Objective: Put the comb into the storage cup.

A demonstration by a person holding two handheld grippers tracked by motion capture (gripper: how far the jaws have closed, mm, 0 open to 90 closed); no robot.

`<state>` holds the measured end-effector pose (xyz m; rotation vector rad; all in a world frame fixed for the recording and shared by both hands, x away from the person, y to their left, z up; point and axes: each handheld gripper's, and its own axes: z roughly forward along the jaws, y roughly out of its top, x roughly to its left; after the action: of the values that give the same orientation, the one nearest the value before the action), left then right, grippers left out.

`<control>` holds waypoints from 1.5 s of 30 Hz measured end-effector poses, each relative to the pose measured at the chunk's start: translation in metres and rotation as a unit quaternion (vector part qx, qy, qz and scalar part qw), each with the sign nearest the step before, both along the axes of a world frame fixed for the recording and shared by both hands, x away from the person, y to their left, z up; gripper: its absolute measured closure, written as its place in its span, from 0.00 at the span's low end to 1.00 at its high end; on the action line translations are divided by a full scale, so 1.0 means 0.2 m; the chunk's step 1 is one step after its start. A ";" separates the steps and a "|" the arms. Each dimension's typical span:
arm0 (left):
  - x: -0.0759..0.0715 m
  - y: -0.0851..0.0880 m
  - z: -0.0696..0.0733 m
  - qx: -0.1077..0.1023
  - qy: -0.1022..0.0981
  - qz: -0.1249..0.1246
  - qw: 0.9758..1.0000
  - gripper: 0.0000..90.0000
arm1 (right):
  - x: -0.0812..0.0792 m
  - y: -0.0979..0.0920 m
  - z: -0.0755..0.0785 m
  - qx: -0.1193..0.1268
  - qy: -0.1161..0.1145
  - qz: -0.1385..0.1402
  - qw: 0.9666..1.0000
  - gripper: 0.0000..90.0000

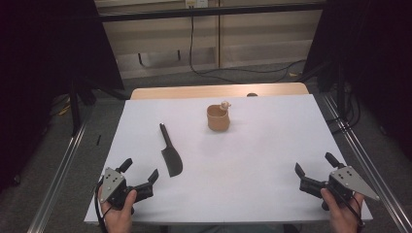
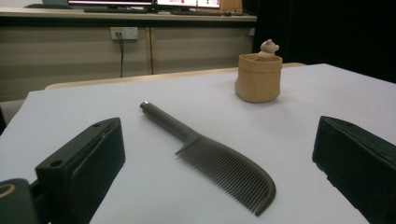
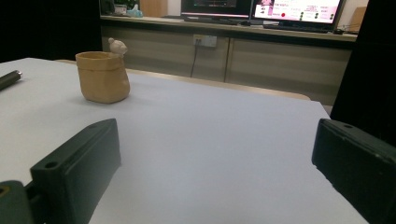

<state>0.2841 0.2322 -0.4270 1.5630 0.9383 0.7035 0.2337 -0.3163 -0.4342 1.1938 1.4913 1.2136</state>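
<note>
Since both jaws gape empty, I'd ease the left gripper (image 1: 141, 171) onto the comb (image 1: 170, 154) at one o'clock; right gripper (image 1: 313, 170) waits.

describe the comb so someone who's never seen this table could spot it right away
On the white table, look near the left gripper, just ahead of its open jaws. The comb lies flat there: dark, long-handled, with fine teeth, unlike the upright tan cup farther back.
</note>
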 end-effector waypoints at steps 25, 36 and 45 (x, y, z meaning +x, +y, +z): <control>0.10 0.00 0.03 -0.005 0.064 -0.033 0.997 0.04 | 0.01 0.03 -0.01 0.003 0.007 0.029 1.000 0.00; 0.15 -0.10 0.06 0.012 0.060 -0.043 0.997 0.04 | 0.02 0.03 -0.01 0.001 0.008 0.028 1.000 0.00; 0.25 -0.14 0.08 0.024 0.068 -0.026 0.997 0.04 | 0.01 0.03 -0.01 0.000 0.007 0.026 1.000 0.00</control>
<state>0.3338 0.2035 -0.4102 1.6884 0.9827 0.5939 0.2359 -0.3101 -0.4357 1.1718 1.5404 1.2432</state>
